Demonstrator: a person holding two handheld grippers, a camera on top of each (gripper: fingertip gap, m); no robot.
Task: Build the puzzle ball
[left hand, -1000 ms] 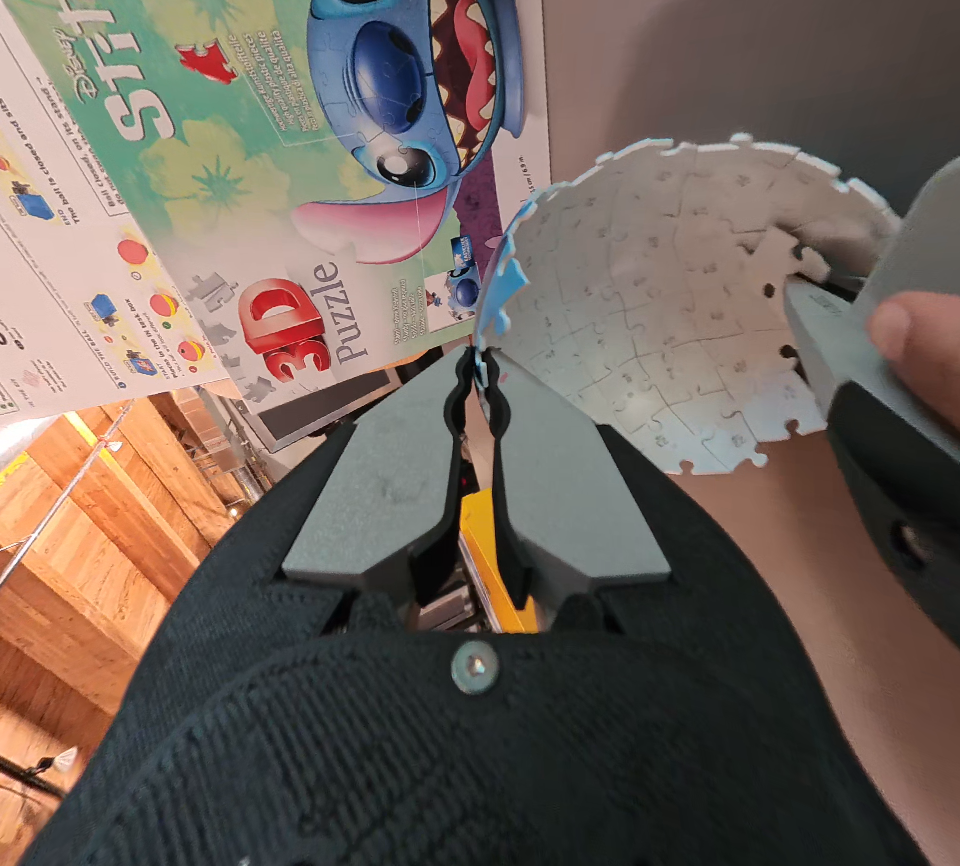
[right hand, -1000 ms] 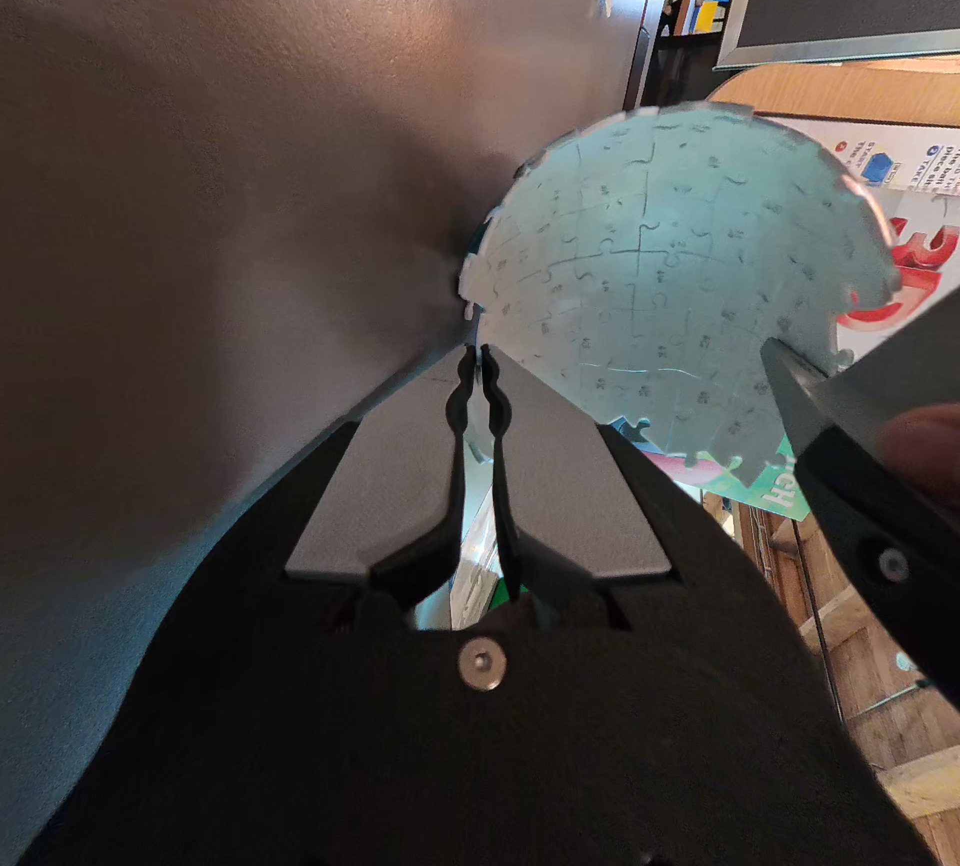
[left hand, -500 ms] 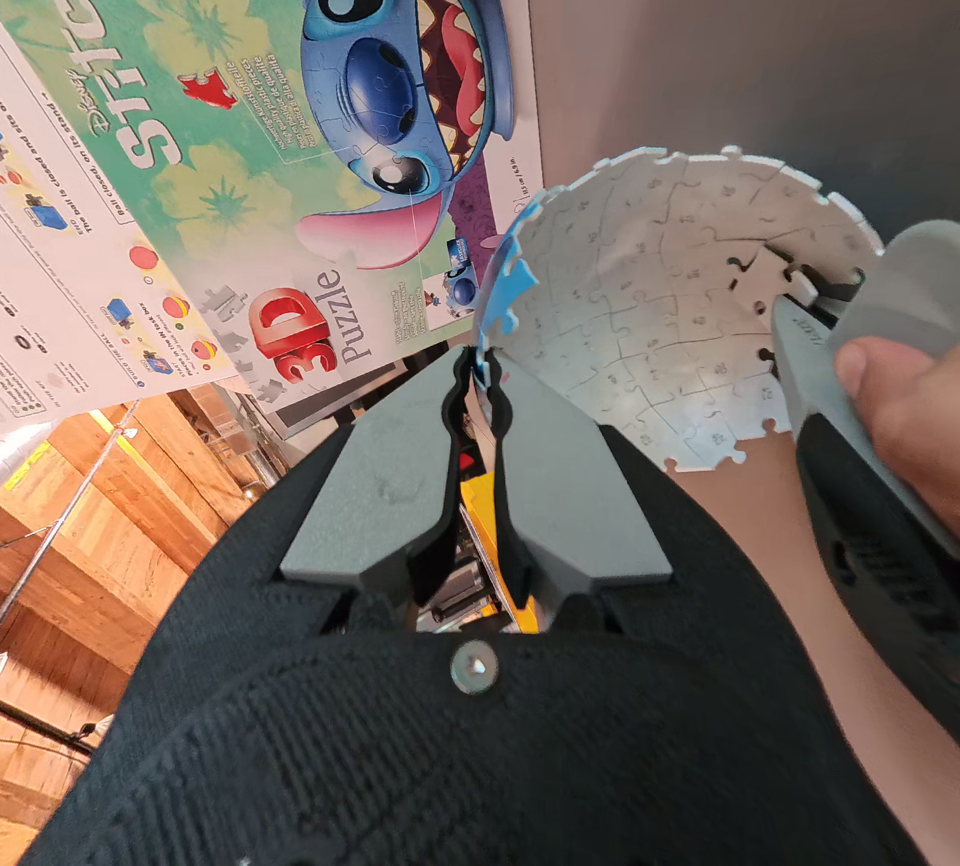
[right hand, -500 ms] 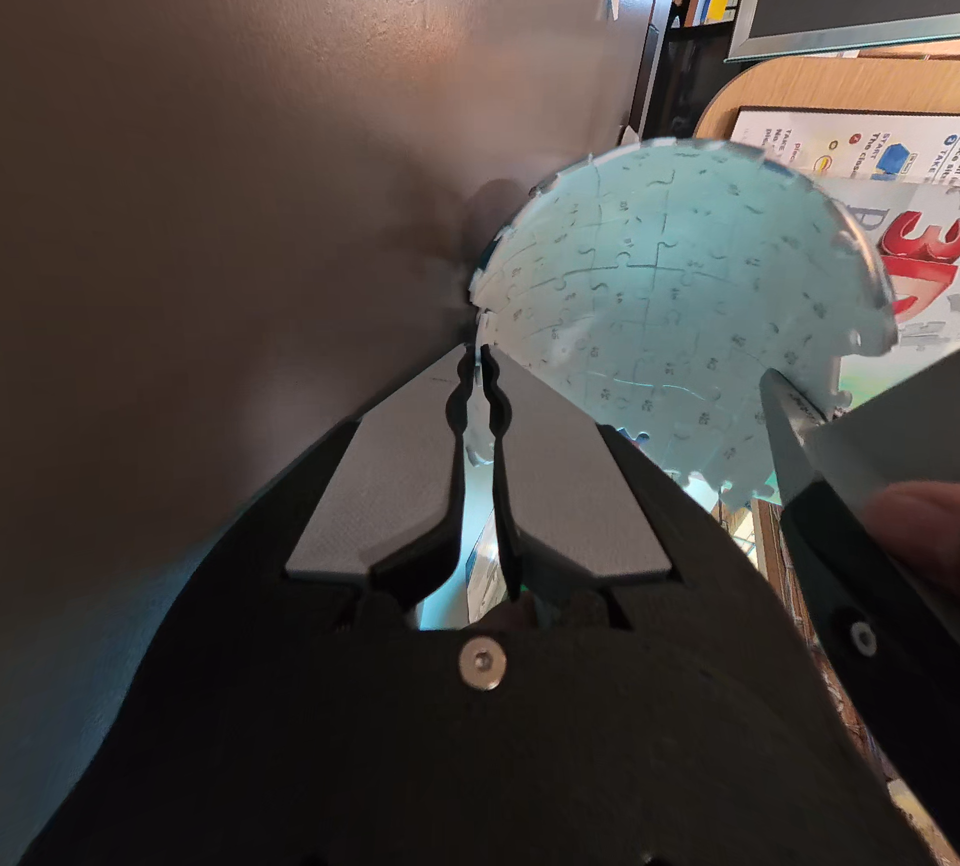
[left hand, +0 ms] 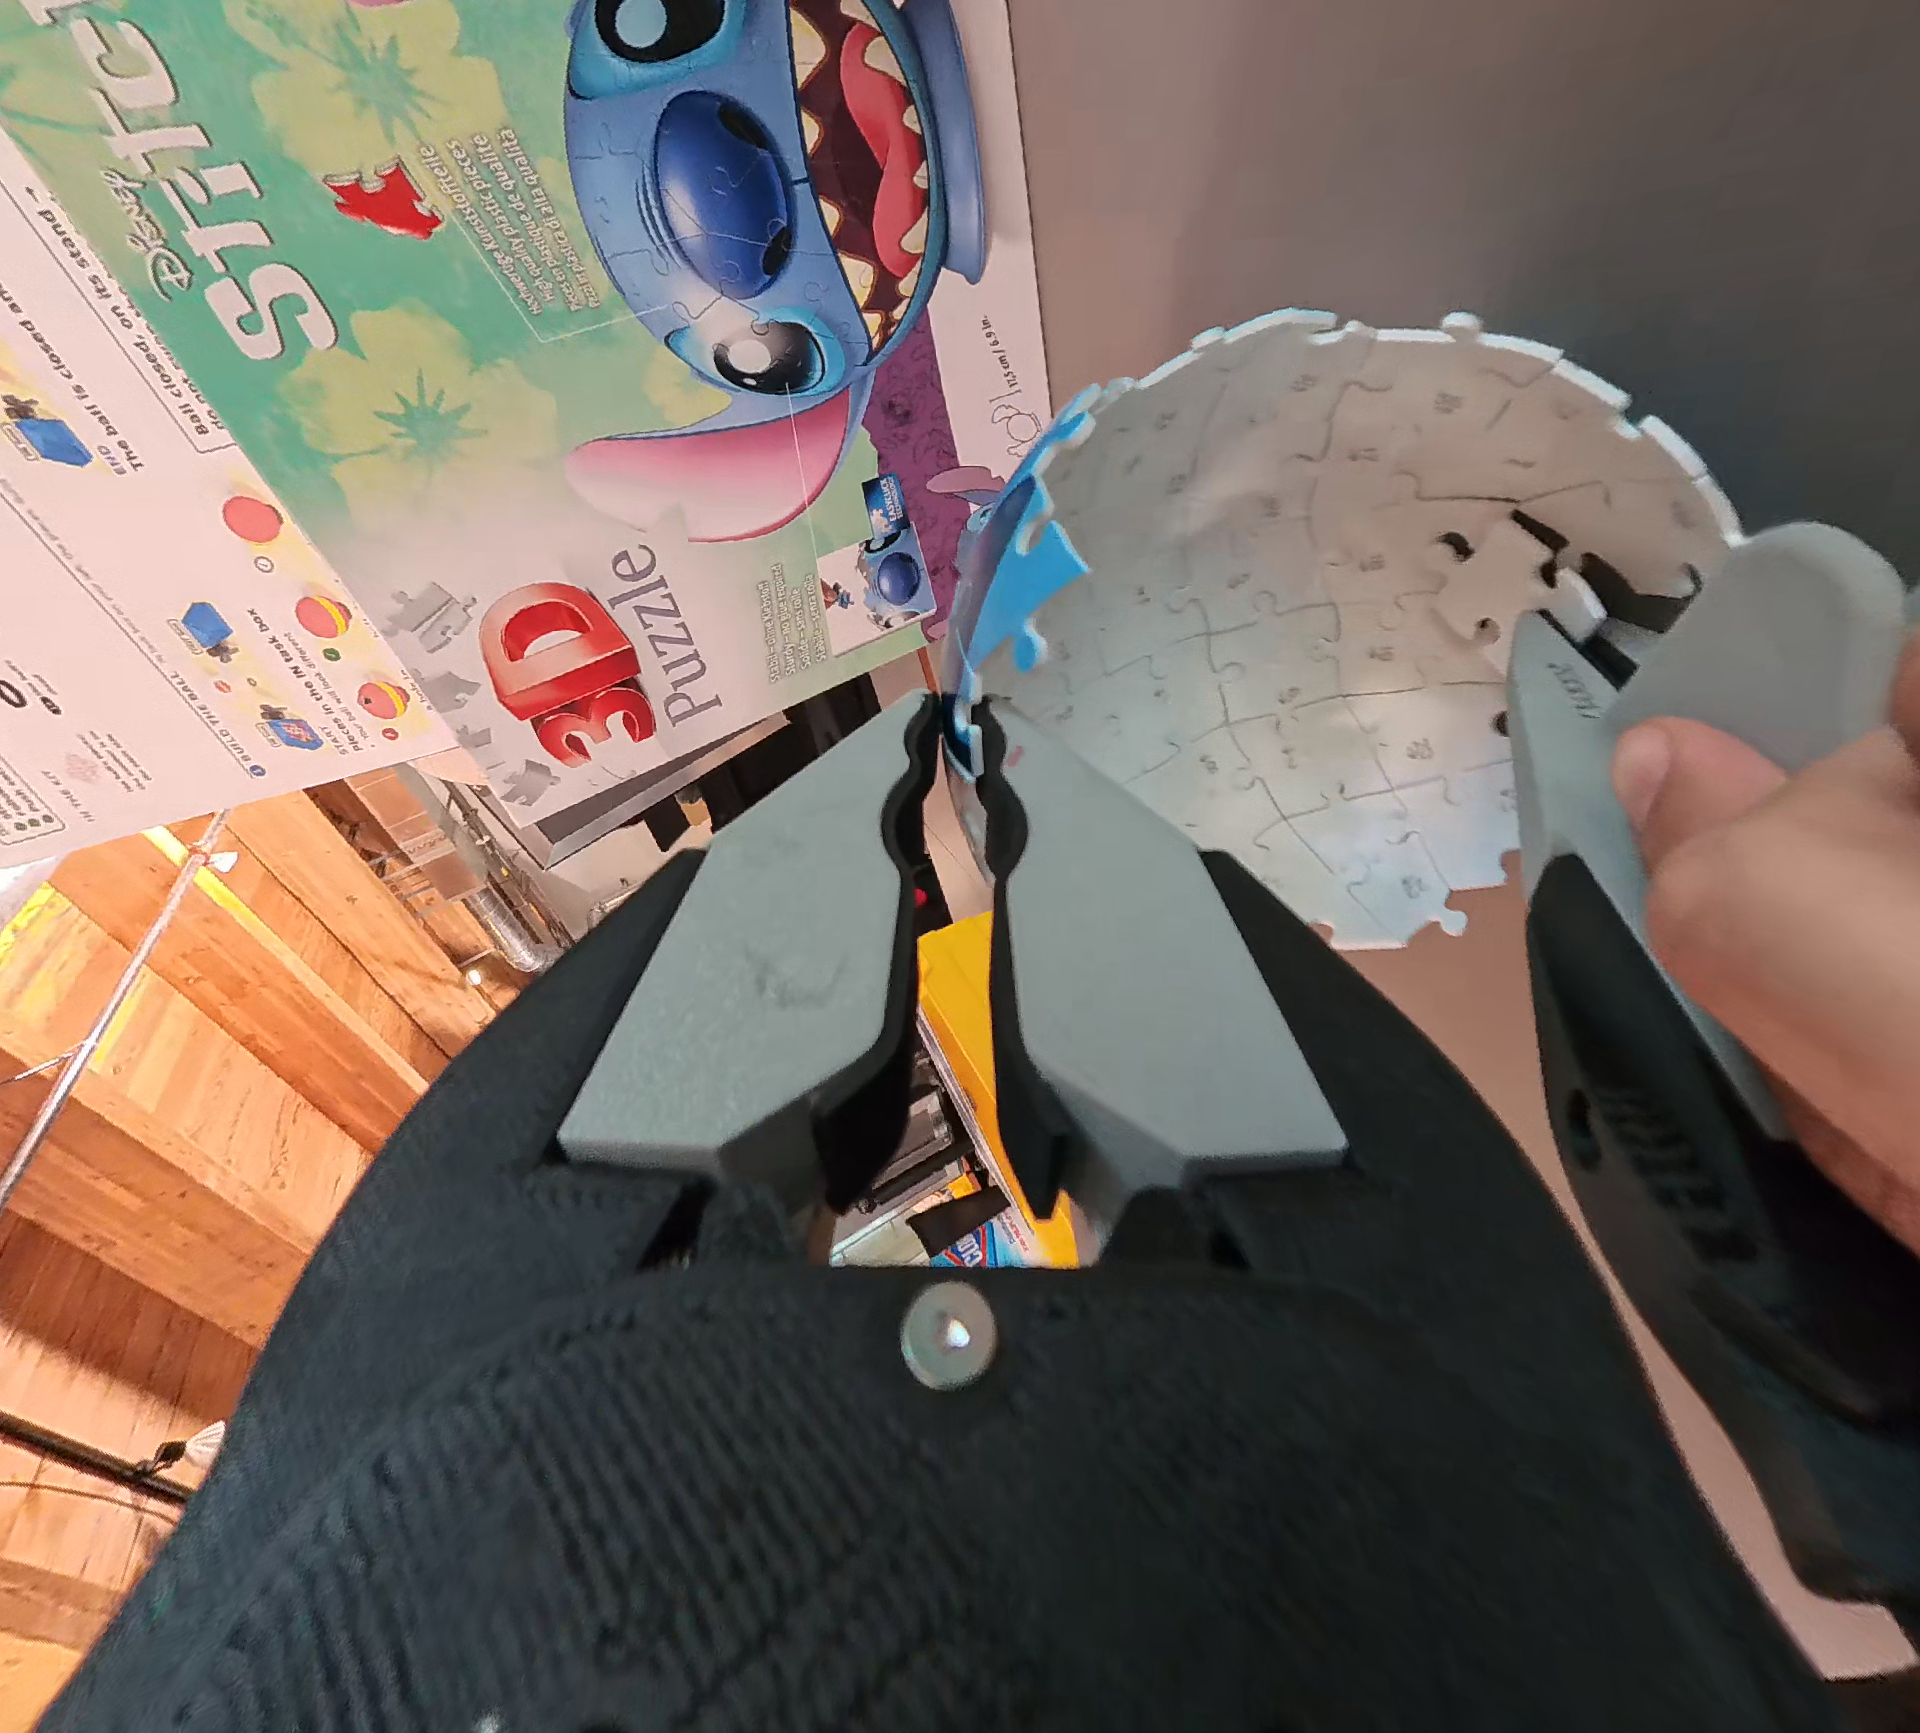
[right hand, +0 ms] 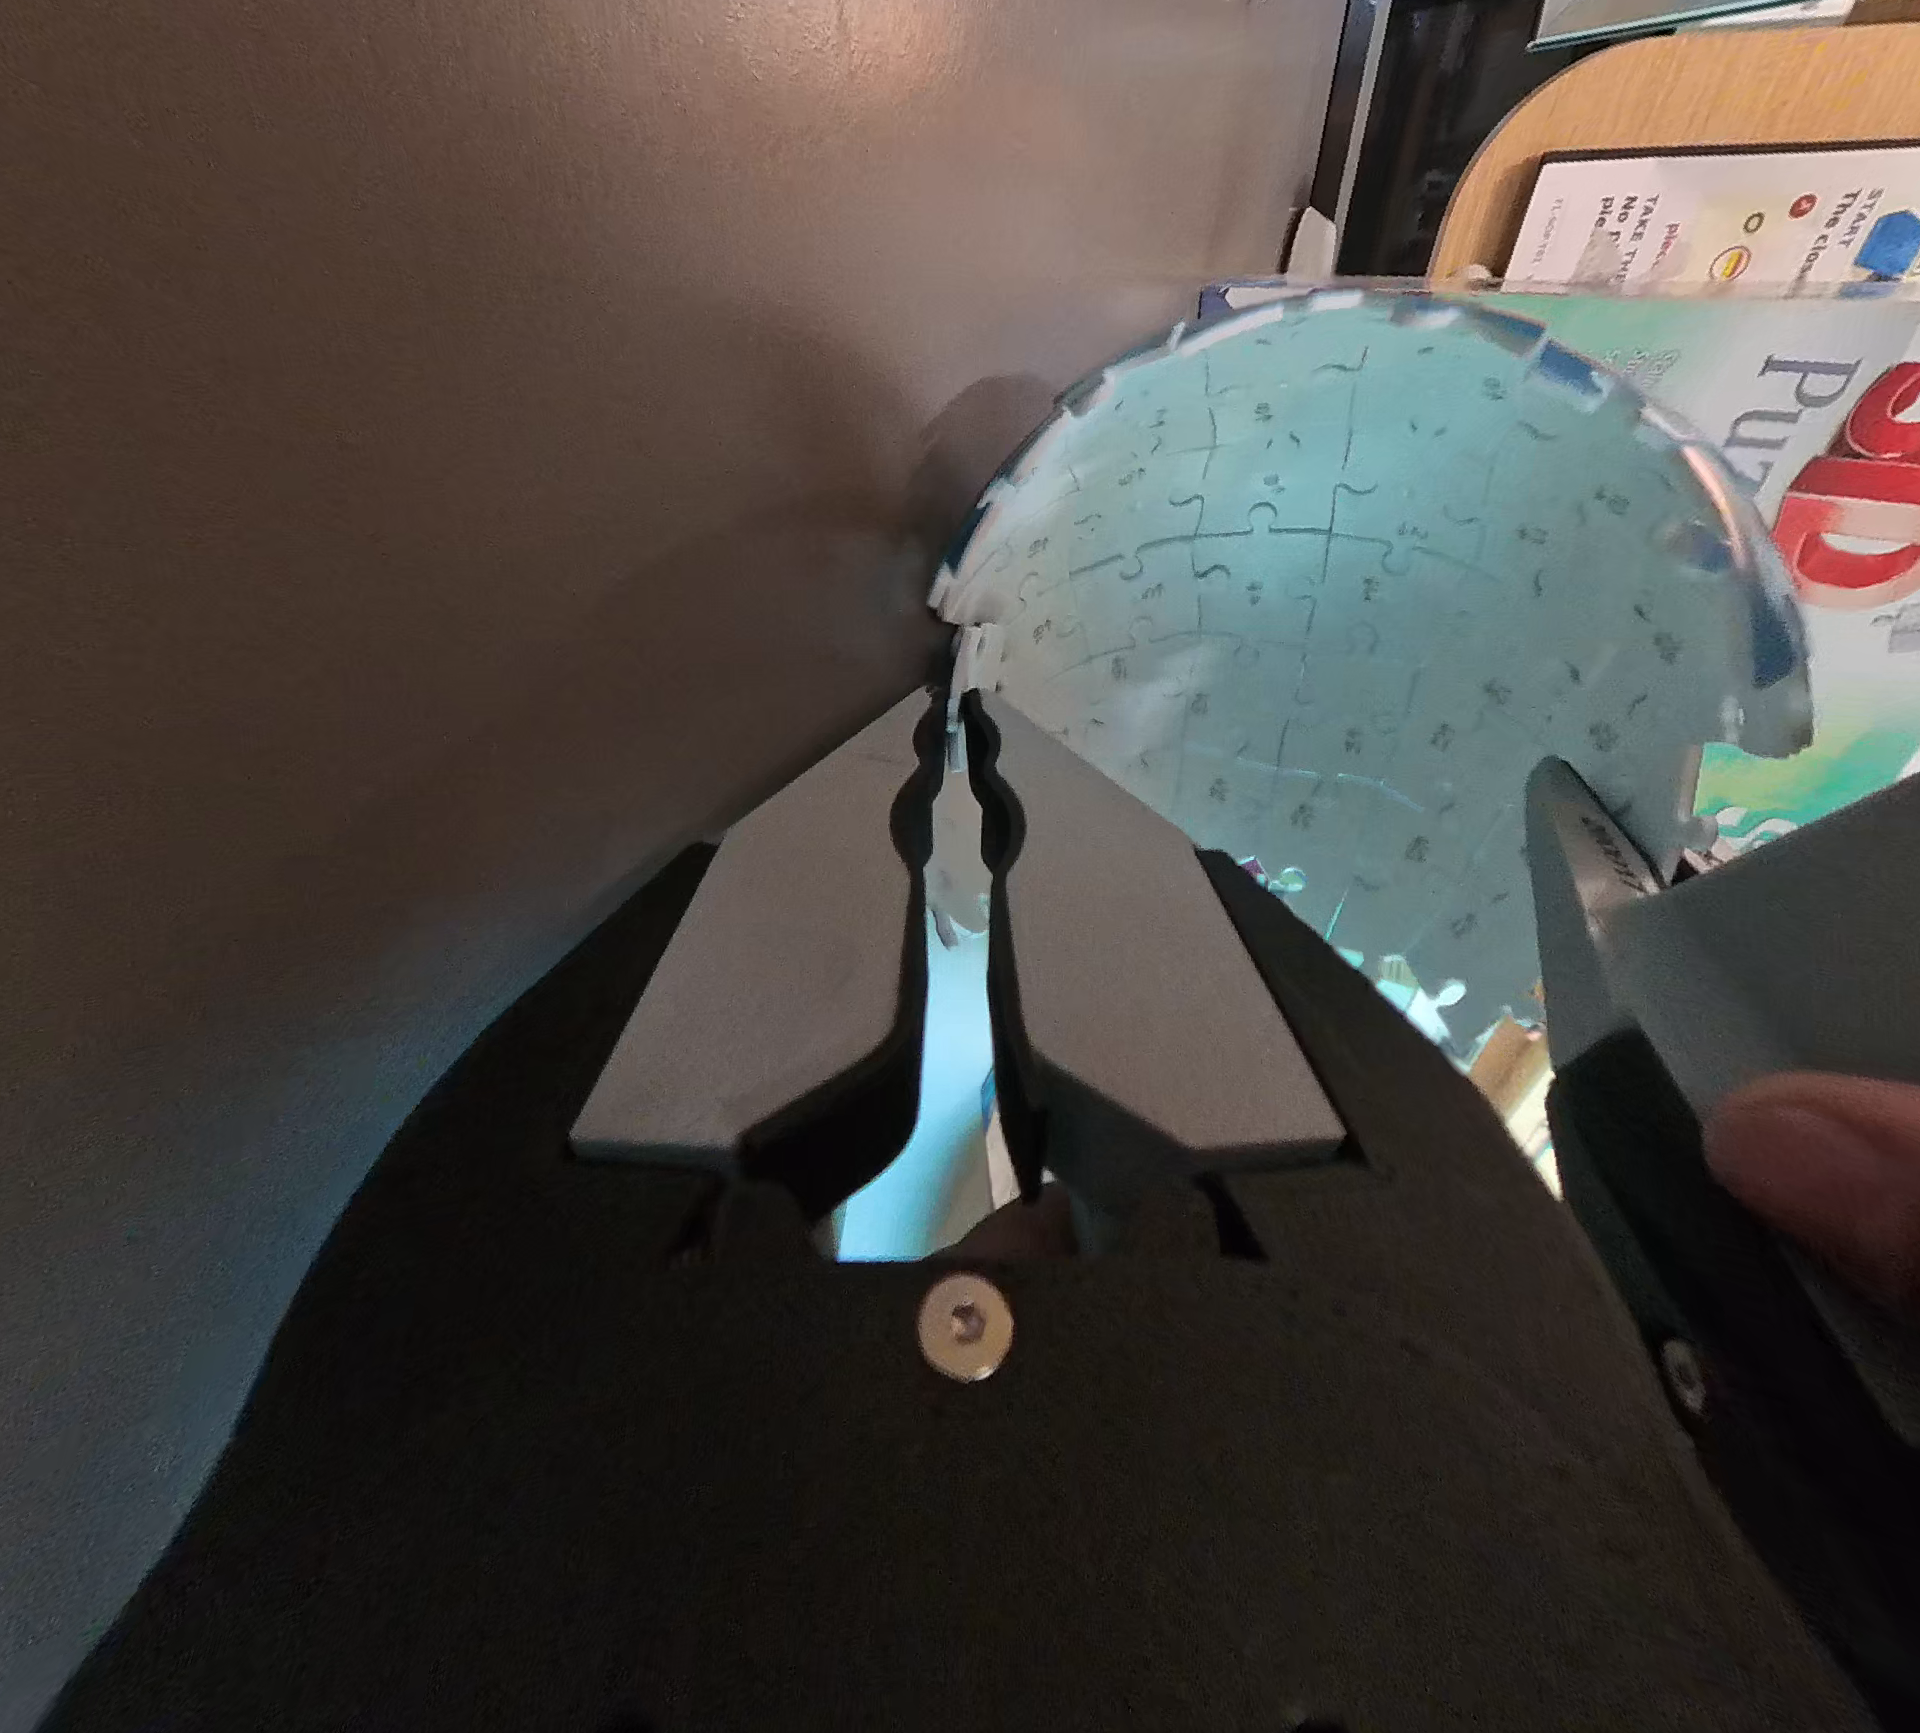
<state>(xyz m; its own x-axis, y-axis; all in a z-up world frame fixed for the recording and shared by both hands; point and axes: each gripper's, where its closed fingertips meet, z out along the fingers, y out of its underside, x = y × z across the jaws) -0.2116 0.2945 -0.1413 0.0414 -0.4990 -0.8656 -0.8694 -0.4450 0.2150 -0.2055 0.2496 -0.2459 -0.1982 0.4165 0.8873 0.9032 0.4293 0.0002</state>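
Plastic shell pieces, thin and curved, make up what we hold between us: a half-built puzzle ball (left hand: 1278,603), a bowl of interlocked pieces lifted off the grey worktop (left hand: 1455,73). We judge it light and fairly stiff piece by piece, but fragile as a whole, since the joints are only press-fit tabs and a twist or squeeze across the bowl could pop them apart. The rim is the sensible place to take it, at opposite sides, with the grip along the shell wall, not across the open dome.

On the left, our left gripper (left hand: 961,733) has its jaws pinching the bowl's rim where blue printed pieces curl outward. On the right of that same view, the right gripper (left hand: 1558,634) meets the far rim next to a loose-looking piece (left hand: 1496,566) that sits slightly proud with dark gaps around it; a hand (left hand: 1787,935) wraps the tool there.

The left wrist view shows the white, numbered inside of the bowl, that unseated piece, and the puzzle box (left hand: 520,281) lying to the left. The right wrist view shows none of the piece's gaps clearly; there the right gripper's jaws are pressed on the rim edge, the dome glows pale blue with light coming through it, and a notch in the far rim shows beside the other tool. Only this view shows shelving beyond the worktop's edge.
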